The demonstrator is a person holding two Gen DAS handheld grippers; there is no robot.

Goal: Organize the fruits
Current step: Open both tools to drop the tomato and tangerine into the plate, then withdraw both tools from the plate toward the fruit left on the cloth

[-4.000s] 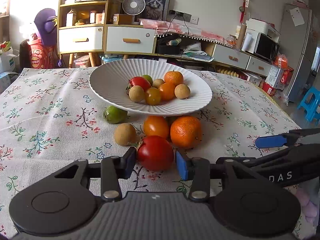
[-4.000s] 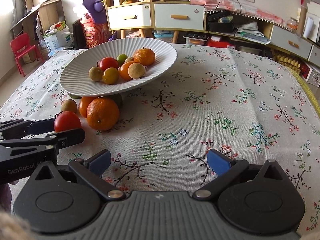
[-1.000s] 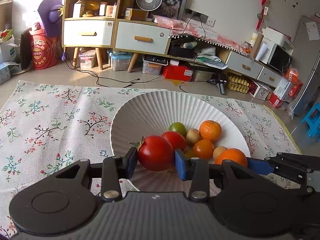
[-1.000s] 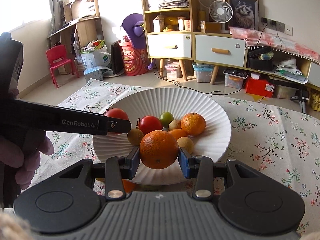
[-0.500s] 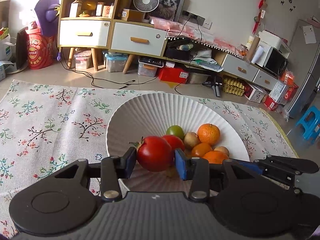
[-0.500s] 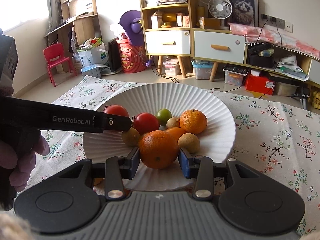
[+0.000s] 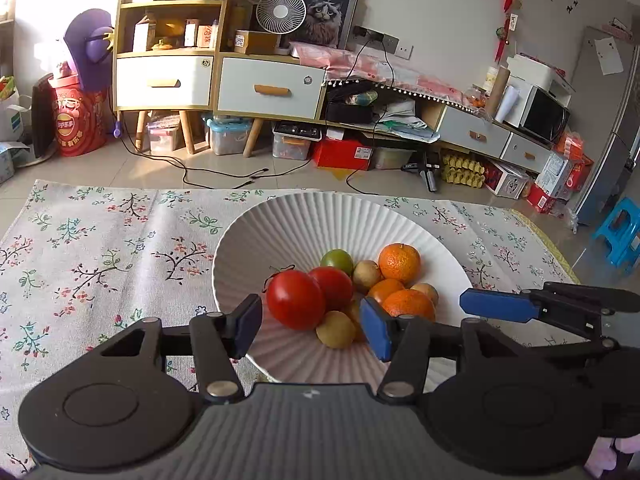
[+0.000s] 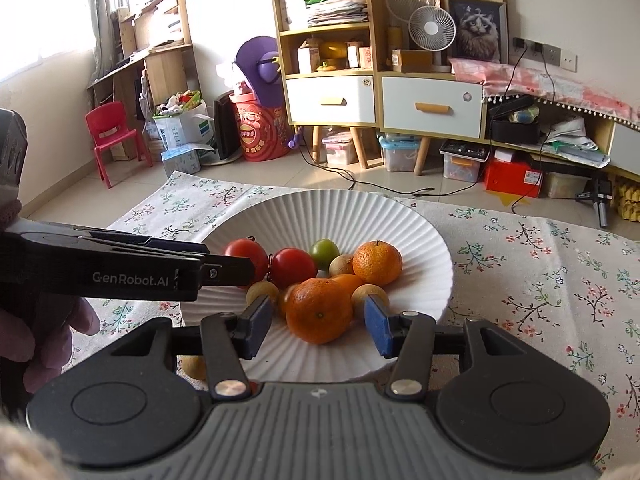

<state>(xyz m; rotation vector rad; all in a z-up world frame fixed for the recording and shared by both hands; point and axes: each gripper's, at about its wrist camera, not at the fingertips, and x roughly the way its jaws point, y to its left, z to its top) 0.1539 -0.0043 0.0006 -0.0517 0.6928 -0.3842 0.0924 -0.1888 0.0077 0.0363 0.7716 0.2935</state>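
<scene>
Left gripper [image 7: 310, 326]: jaws just parted, clear of tomato [image 7: 295, 299] | tomato: lay in white bowl [image 7: 280, 224] | right gripper [image 8: 318, 326]: jaws just parted, clear of orange [image 8: 319, 310] | orange: sat in bowl, front of pile

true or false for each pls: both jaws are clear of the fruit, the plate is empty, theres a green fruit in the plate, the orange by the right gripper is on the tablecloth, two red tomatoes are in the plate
1. Both sets of jaws stand clear of the fruit. True: the left gripper and the right gripper have just been opening, with gaps beside the tomato and the orange.
2. The plate is empty. False: the white ribbed plate holds a pile of fruit.
3. A green fruit lies in the plate. True: the green fruit sits at the back of the pile.
4. The orange by the right gripper lies on the tablecloth. False: it rests in the plate.
5. Two red tomatoes are in the plate. True: a second tomato lies beside the first.
</scene>
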